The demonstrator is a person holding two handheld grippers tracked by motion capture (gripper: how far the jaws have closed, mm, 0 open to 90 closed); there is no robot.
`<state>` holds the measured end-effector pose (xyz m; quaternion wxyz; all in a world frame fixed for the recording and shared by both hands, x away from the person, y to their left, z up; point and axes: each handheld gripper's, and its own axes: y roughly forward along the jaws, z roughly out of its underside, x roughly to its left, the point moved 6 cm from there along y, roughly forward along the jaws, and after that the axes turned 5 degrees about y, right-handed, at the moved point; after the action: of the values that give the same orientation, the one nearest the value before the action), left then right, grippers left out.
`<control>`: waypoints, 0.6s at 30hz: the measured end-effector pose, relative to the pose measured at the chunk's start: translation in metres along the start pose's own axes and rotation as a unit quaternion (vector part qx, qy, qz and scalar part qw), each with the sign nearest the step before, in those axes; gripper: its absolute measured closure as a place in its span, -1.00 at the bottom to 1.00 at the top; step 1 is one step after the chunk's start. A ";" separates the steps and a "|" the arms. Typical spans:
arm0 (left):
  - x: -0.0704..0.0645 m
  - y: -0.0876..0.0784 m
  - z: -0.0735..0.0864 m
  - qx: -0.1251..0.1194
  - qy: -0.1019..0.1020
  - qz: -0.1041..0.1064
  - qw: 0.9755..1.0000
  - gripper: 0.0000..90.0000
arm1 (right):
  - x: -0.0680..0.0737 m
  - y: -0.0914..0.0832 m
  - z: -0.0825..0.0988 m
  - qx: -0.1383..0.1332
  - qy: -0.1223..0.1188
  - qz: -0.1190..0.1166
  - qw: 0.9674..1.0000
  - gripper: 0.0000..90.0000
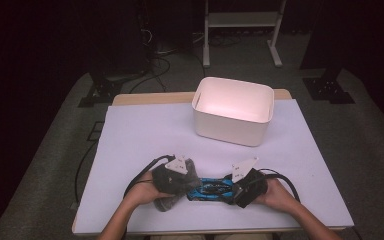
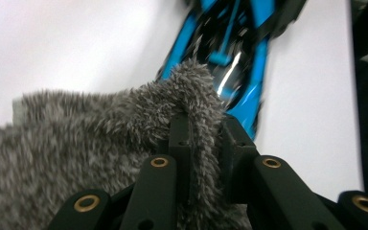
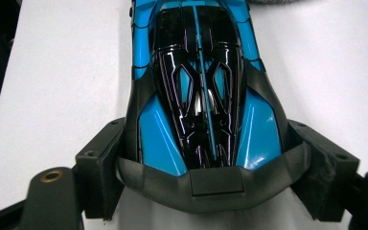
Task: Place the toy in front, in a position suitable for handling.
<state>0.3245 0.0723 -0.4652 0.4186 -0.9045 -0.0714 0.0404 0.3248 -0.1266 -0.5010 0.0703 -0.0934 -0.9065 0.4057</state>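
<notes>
Cloth (image 2: 100,139), grey and fuzzy, is pinched in the left gripper (image 1: 180,175) at the left end of the blue toy car (image 1: 212,188). The car lies near the table's front edge, long axis left to right; the right gripper (image 1: 240,187) clamps its right end.

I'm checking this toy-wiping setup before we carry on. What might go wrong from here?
1. The left claw pinches only a thin fold of the grey fuzzy cloth; it may slip out.
2. The right claw clamps just one end of the glossy blue and black toy car; rubbing could twist it loose.
3. Both sit near the table's front edge; the car might fall off.
</notes>
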 end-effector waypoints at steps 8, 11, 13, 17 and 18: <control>-0.016 0.014 -0.027 -0.013 0.037 0.036 0.999 0.73 | 0.000 0.000 0.000 0.000 0.001 0.000 1.000 -0.51; -0.019 0.016 -0.028 -0.002 0.045 0.036 0.998 0.73 | 0.000 0.000 0.000 0.000 0.001 0.000 1.000 -0.51; -0.019 0.014 -0.022 0.006 0.042 0.037 0.998 0.74 | 0.000 0.000 0.000 0.001 0.001 0.001 1.000 -0.51; -0.020 0.009 -0.012 0.009 0.038 0.030 0.999 0.73 | 0.000 0.000 0.000 0.001 0.000 0.001 1.000 -0.51; -0.019 0.004 -0.005 0.017 0.036 0.021 0.999 0.73 | 0.000 0.000 0.000 0.001 -0.001 0.001 1.000 -0.51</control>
<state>0.3068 0.0627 -0.4644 0.4351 -0.8995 -0.0364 0.0175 0.3245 -0.1265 -0.5009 0.0689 -0.0940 -0.9060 0.4070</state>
